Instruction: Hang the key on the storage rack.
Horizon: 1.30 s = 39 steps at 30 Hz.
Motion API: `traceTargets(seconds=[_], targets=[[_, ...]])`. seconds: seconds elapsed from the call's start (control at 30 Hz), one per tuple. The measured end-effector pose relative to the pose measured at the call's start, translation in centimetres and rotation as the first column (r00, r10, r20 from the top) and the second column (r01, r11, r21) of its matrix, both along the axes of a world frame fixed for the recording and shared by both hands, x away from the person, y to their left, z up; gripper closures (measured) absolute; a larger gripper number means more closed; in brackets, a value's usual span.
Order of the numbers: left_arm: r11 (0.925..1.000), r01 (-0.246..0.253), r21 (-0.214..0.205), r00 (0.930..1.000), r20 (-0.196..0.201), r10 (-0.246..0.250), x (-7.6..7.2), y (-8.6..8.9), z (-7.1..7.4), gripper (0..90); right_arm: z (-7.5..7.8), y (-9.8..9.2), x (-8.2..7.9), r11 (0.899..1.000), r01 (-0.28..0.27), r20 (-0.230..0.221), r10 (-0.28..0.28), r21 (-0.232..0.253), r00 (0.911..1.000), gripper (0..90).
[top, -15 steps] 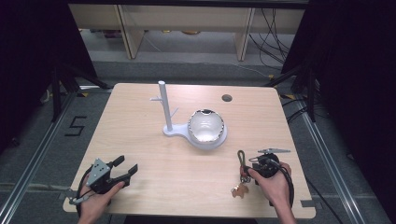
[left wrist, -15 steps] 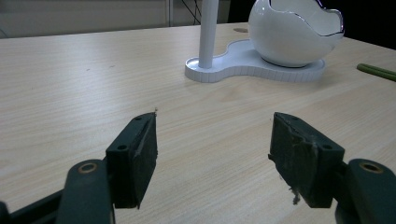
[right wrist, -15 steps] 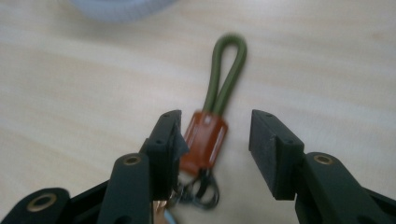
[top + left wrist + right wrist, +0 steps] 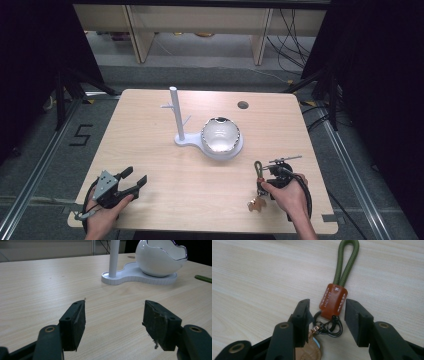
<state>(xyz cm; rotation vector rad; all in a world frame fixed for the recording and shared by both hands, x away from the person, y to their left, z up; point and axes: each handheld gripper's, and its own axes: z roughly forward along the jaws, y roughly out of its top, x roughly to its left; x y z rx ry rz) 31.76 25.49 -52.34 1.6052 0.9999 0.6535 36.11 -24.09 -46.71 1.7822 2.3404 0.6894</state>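
Observation:
A keychain lies flat on the table by its front right edge: an olive-green cord loop (image 4: 345, 262), a brown leather tab (image 4: 333, 300), black rings (image 4: 332, 326) and a tan charm (image 4: 256, 204). My right gripper (image 4: 328, 306) points down over it, jaws open on either side of the leather tab with a gap on each side. In the high view the right gripper (image 4: 261, 186) is in the person's hand next to the green loop (image 4: 259, 167). My left gripper (image 4: 136, 176) rests low at the front left, open and holding nothing (image 4: 113, 315).
A white stand (image 4: 176, 117) with a thin post and side pegs shares a base with a white egg-shaped bowl (image 4: 221, 135) at mid-table. Both also appear ahead of the left gripper: the post (image 4: 113, 257) and the bowl (image 4: 160, 257). A dark hole (image 4: 243, 105) marks the far right of the tabletop.

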Motion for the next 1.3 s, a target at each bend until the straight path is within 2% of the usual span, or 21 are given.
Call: traceTargets(seconds=[0.17, 0.2, 0.37, 0.4, 0.47, 0.5, 0.6, 0.67, 0.73, 0.8, 0.83, 0.87, 0.9, 1.2, 1.3], targets=[[1.0, -0.003, 0.001, 1.0, 0.002, 0.003, 0.0, 0.0, 0.0, 34.1, 0.6, 0.2, 0.6, 0.999, 0.021, -0.044, -0.022, -0.028, 0.9988, 57.5], [1.0, -0.003, 0.001, 1.0, 0.002, 0.003, 0.0, 0.0, 0.0, 34.1, 0.7, 0.3, 0.9, 0.998, 0.031, -0.068, -0.035, -0.055, 0.9971, 58.1], [1.0, -0.004, 0.006, 1.0, 0.003, 0.004, 0.0, 0.0, 0.0, 34.2, 0.7, 0.6, 1.5, 0.997, 0.018, -0.086, -0.024, -0.074, 0.996, 57.9], [1.0, -0.004, 0.006, 1.0, 0.003, 0.004, 0.0, 0.0, 0.0, 34.2, 0.7, 0.6, 1.6, 0.998, 0.009, -0.077, -0.014, -0.065, 0.9969, 57.8], [1.0, -0.007, 0.0, 0.9998, 0.016, 0.007, 0.0, -0.1, -0.1, 34.3, 0.7, 0.7, 1.7, 0.997, 0.017, -0.088, -0.023, -0.071, 0.9959, 57.9], [1.0, -0.007, -0.003, 0.9999, 0.015, 0.007, 0.0, -0.1, -0.1, 34.3, 0.9, 1.1, 1.8, 0.996, 0.047, -0.132, -0.056, -0.07, 0.9897, 58.0], [0.9999, -0.009, 0.004, 1.0, 0.003, 0.009, -0.1, 0.0, 0.0, 34.3, 1.0, 1.2, 2.0, 0.997, 0.037, -0.138, -0.046, -0.066, 0.9894, 58.0], [1.0, -0.01, 0.0, 0.9999, 0.005, 0.01, -0.1, 0.0, 0.0, 34.3, 0.8, 1.4, 2.3, 0.996, 0.036, -0.137, -0.048, -0.086, 0.9894, 58.1], [0.9999, -0.01, -0.001, 0.9999, 0.006, 0.01, -0.1, 0.0, 0.0, 34.5, 0.8, 1.5, 2.5, 0.995, 0.043, -0.163, -0.058, -0.095, 0.985, 58.4], [0.9999, -0.01, -0.001, 0.9999, 0.006, 0.01, -0.1, 0.0, 0.0, 34.5, 0.7, 1.7, 2.7, 0.993, 0.053, -0.168, -0.07, -0.106, 0.9832, 58.4], [0.9999, -0.01, -0.001, 0.9999, 0.006, 0.01, -0.1, 0.0, 0.0, 34.5, 0.6, 1.6, 2.8, 0.993, 0.04, -0.161, -0.057, -0.111, 0.9853, 58.4], [0.9999, -0.011, -0.002, 0.9999, 0.006, 0.011, -0.1, 0.0, 0.0, 34.6, 0.6, 1.9, 2.8, 0.993, 0.056, -0.17, -0.073, -0.104, 0.9828, 58.5], [0.9999, -0.011, -0.002, 0.9999, 0.006, 0.011, -0.1, 0.0, 0.0, 34.6, 0.6, 2.0, 2.9, 0.991, 0.063, -0.176, -0.084, -0.12, 0.9808, 58.5], [0.9999, -0.013, -0.002, 0.9999, 0.005, 0.013, -0.1, 0.1, 0.0, 34.7, 0.0, 2.4, 3.3, 0.986, 0.046, -0.205, -0.078, -0.158, 0.9757, 57.3], [0.9997, -0.016, -0.021, 0.9998, 0.011, 0.016, 0.0, 0.0, -0.1, 34.7, -0.2, 2.7, 3.4, 0.986, 0.06, -0.205, -0.091, -0.155, 0.9746, 56.7]])
